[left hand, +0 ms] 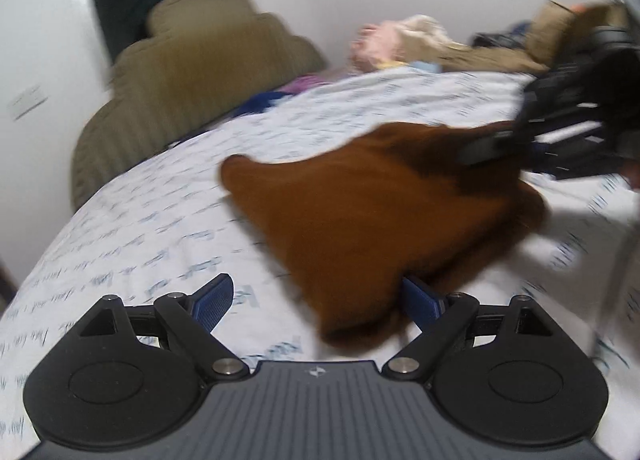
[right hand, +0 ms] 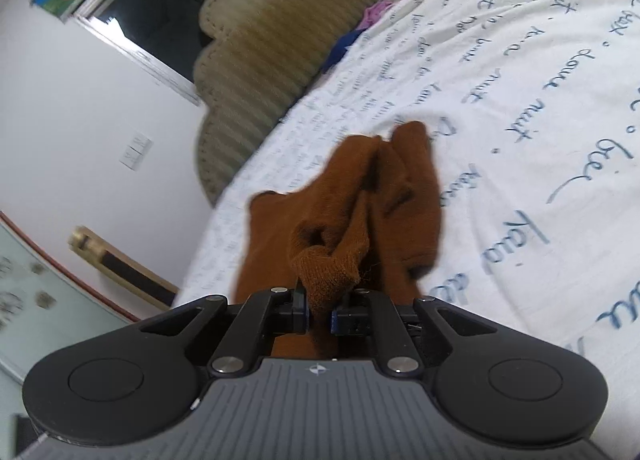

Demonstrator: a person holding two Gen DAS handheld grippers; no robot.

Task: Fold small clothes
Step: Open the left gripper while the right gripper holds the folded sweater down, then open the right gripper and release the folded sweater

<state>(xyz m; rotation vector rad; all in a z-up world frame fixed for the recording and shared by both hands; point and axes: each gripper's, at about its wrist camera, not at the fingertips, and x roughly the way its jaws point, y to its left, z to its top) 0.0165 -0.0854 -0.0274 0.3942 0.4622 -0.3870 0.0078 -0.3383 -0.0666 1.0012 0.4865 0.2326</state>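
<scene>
A small brown knit garment (left hand: pixel 372 212) hangs lifted over the white printed bedsheet (left hand: pixel 140 228). My left gripper (left hand: pixel 320 304) is open, its blue pads wide apart; the garment's lower corner drapes between them, close to the right pad. My right gripper (left hand: pixel 492 148) shows at the right of the left wrist view, holding the garment's far end. In the right wrist view my right gripper (right hand: pixel 320 314) is shut on a bunched cuff of the brown garment (right hand: pixel 360 212), which hangs forward from its jaws.
An olive padded headboard (left hand: pixel 180 80) stands at the bed's far side below a dark window (right hand: pixel 160 16). A heap of clothes (left hand: pixel 400 44) lies at the far end of the bed. The sheet (right hand: pixel 520 100) spreads wide around the garment.
</scene>
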